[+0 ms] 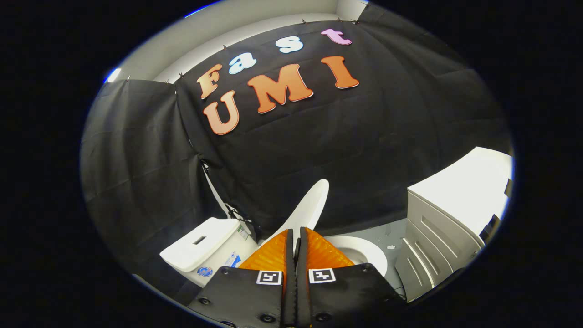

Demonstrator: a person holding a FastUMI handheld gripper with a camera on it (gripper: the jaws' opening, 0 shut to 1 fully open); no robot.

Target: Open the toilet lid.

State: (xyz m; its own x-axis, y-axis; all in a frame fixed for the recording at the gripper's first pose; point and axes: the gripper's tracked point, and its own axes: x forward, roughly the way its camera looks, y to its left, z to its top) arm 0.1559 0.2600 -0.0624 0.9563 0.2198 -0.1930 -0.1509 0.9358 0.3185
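Note:
The white toilet lid (pixel 309 202) stands partly raised and is seen almost edge-on, rising from my fingertips toward the black cloth wall. My gripper (pixel 296 231) is shut on the lid's near edge, with both fingers pressed close together on it. To the right of the fingers, the white seat ring and bowl opening (pixel 364 255) lie uncovered below the lid. The toilet tank (pixel 200 248), with a slot in its top, sits to the left of the fingers.
A white cabinet (pixel 451 214) with panelled drawer fronts stands close to the right of the toilet. Grey floor (pixel 391 232) shows between the bowl and the cabinet. Black cloth walls (pixel 319 146) close in behind and to the left.

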